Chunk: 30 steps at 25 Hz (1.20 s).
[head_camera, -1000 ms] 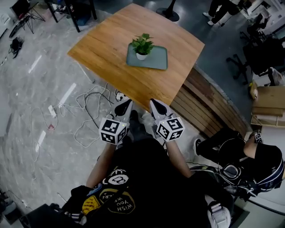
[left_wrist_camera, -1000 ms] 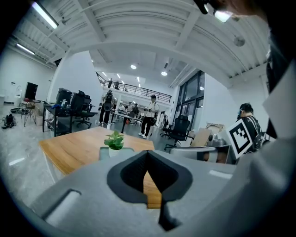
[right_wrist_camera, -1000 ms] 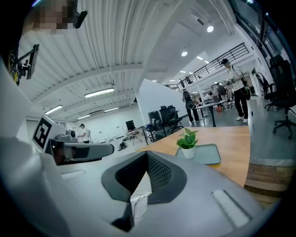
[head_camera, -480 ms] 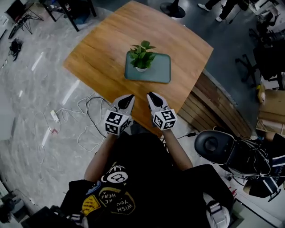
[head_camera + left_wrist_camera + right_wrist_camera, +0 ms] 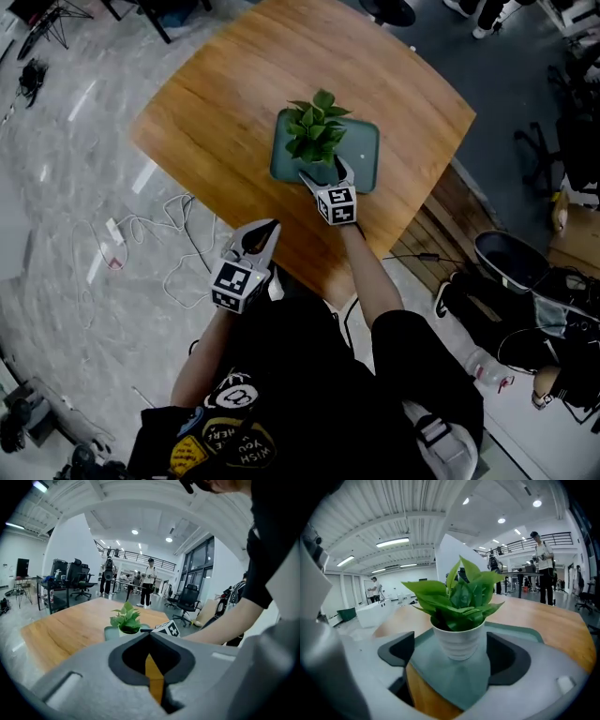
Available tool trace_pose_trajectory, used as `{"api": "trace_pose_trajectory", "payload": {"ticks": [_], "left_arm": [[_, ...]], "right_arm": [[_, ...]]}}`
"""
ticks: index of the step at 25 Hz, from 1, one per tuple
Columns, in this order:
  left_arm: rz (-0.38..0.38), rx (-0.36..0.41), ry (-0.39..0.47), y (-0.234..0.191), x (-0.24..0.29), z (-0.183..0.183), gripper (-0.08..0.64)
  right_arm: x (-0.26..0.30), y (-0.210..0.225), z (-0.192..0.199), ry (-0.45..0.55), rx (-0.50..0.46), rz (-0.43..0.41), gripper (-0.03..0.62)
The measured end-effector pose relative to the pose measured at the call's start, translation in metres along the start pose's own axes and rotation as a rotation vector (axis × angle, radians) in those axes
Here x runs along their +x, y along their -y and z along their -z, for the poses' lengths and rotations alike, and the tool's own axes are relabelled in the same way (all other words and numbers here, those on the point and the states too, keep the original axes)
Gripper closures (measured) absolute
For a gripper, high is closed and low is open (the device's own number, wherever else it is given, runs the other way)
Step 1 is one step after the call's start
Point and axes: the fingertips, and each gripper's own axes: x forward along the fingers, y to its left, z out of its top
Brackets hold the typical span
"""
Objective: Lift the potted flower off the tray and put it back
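Observation:
A small green plant [image 5: 317,136] in a white ribbed pot [image 5: 459,641] stands on a grey-green tray [image 5: 364,148] on the wooden table [image 5: 216,103]. My right gripper [image 5: 323,171] reaches over the tray's near edge. Its jaws are opening and stand one on each side of the pot, with gaps to both pads [image 5: 401,651]. My left gripper [image 5: 270,227] hangs back by the table's near edge, its jaws shut and empty. In the left gripper view the plant [image 5: 126,618] and the right gripper's marker cube [image 5: 168,629] show beyond my left gripper [image 5: 149,634].
White cables [image 5: 178,244] lie on the marble floor left of the table. Wooden planks [image 5: 441,230] run along the table's right side, with a chair and bags [image 5: 516,272] beyond. People [image 5: 150,581] stand far behind the table.
My right gripper has gone forward over the table to the pot and opened. The left gripper moved up to the table's near edge and stayed shut.

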Motion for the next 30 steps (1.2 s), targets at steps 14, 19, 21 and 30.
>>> {"api": "trace_pose_trajectory", "payload": {"ticks": [14, 19, 21, 30], "left_arm": [[-0.039, -0.106, -0.048, -0.043, 0.001, 0.021, 0.563], [-0.026, -0.084, -0.043, -0.042, 0.000, 0.012, 0.565], [-0.014, -0.071, -0.030, -0.046, -0.001, 0.006, 0.563], [-0.018, -0.033, 0.085, -0.059, -0.001, -0.063, 0.563]], "right_arm": [[0.079, 0.018, -0.011, 0.034, -0.042, -0.022, 0.038], [0.069, 0.015, -0.022, 0.067, -0.053, -0.012, 0.046], [0.060, 0.014, -0.039, 0.106, -0.038, 0.000, 0.048], [-0.065, -0.026, -0.137, 0.237, -0.046, 0.025, 0.048]]}}
